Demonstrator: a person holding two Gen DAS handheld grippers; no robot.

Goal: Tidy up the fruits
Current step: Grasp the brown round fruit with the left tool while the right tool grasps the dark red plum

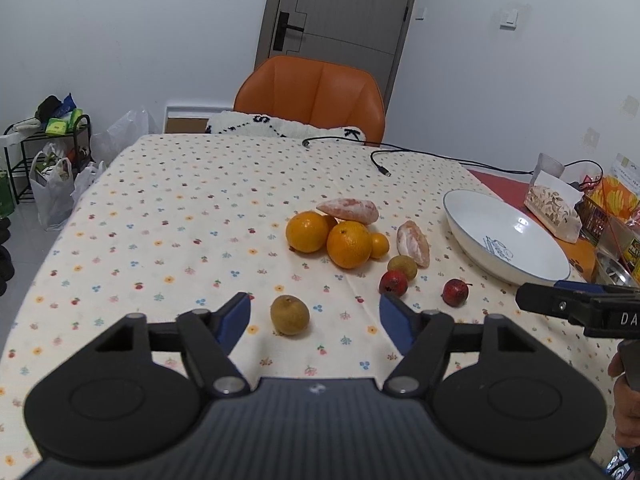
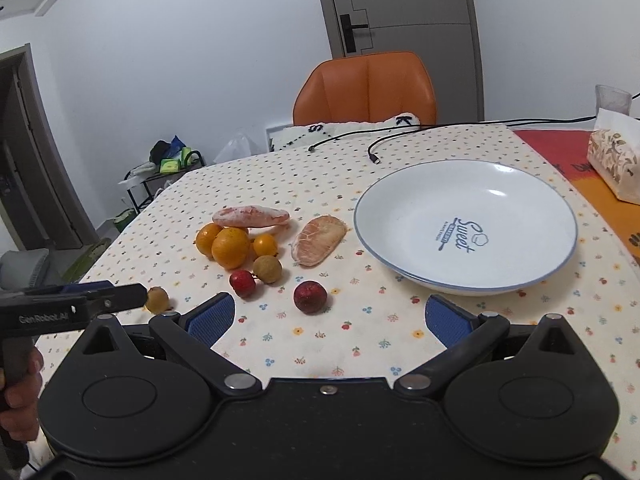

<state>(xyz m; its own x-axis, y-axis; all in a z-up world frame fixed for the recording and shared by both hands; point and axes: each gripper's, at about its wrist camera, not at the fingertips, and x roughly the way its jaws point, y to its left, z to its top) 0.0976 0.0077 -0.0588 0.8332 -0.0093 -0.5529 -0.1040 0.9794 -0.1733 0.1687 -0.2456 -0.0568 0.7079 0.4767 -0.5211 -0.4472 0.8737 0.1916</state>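
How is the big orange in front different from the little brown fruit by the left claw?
The big orange is bright orange, larger, and touches other fruit. The little brown fruit is dull yellow-brown, much smaller, and sits alone near the left claw. Both are roundish and lie on the tablecloth.

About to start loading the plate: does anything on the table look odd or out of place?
A black cable lies loose on the tablecloth behind the empty plate, plug end bare. Two pomelo segments sit peeled among the whole fruit. Nothing is spilled.
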